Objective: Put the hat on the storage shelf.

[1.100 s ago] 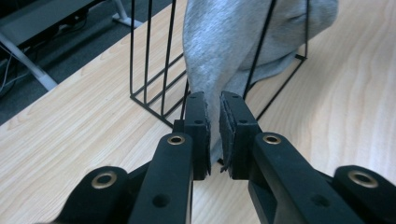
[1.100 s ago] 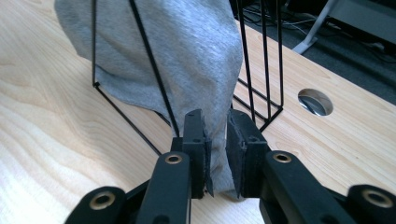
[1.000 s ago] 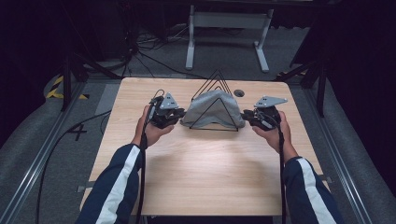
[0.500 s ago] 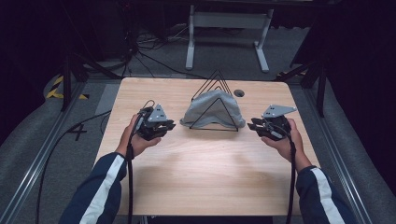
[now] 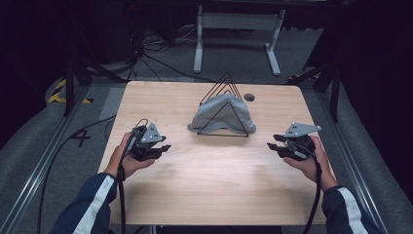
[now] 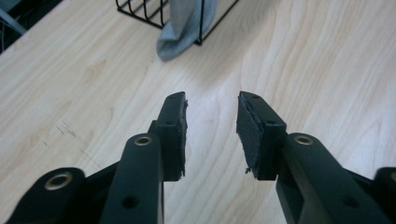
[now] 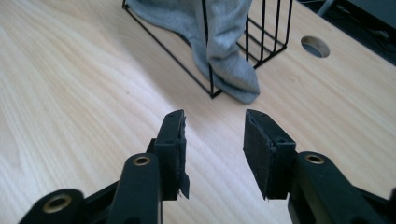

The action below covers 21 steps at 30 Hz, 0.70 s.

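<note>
- Left gripper (image 5: 163, 147): held in the person's left hand (image 5: 127, 158) over the left part of the tabletop (image 5: 209, 195), pointing toward the table's middle. Its jaws have just been opening and stand spread with nothing between them; the left gripper view shows bare wood in the gap. A grey three-cornered plate sits on top, and a cable trails back along the forearm.
- Left sleeve (image 5: 90, 204): dark with a white stripe, coming in from the bottom edge.
- Cloth (image 5: 221, 114): grey, draped over the rack (image 5: 225, 92), hanging down on both sides with its lower edges resting on the tabletop. It lies at the middle rear of the tabletop, between the two grippers and well apart from each. In the left gripper view one corner of the cloth (image 6: 180, 32) pokes out past the rack's base.
- Rack: black wire, triangular frames standing upright in a row, base on the tabletop.
- Hole (image 5: 249, 97): round, in the tabletop just right of the rack.
- Right gripper (image 5: 272, 147): held in the right hand (image 5: 309, 158) over the right part of the tabletop, pointing inward. Its jaws have just been opening and stand spread, holding nothing; the right gripper view shows the cloth (image 7: 224, 51) and rack (image 7: 261, 37) ahead, clear of the pads.
</note>
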Motion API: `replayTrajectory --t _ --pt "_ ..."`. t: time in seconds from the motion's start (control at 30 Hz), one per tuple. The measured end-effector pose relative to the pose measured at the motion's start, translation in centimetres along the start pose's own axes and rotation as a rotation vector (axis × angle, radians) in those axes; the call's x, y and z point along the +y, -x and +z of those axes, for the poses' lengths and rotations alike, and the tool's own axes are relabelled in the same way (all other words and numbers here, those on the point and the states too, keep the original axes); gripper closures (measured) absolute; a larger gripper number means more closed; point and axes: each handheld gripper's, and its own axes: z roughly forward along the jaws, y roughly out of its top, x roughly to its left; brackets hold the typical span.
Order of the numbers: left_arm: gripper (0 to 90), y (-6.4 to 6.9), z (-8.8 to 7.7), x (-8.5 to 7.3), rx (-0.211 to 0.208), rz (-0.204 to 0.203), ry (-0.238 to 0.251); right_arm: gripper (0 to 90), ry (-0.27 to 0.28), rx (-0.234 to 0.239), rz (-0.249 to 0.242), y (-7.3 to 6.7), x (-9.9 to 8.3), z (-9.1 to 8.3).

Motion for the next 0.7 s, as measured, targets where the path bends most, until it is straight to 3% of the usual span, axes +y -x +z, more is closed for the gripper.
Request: replayTrajectory --t 0.07,0.43,0.63,0.7 --pt "57.6 0.3 0.0 -0.6 0.013 0.021 -0.03 56.5 -0.004 -0.005 0.003 -0.1 -0.6 -0.2" --pt "38.9 1.6 0.0 -3.9 -0.009 0.025 -0.101 45.0 -0.011 -0.011 0.022 -1.0 -5.1 -1.0" --pt "32.8 2.2 -0.2 -6.2 -0.029 -0.021 -0.073 39.4 -0.032 -0.004 0.042 -1.5 -8.0 -1.1" --pt "31.7 2.4 -0.3 -6.9 -0.045 -0.029 -0.062 37.3 -0.038 0.005 0.072 -1.4 -9.0 -1.1"
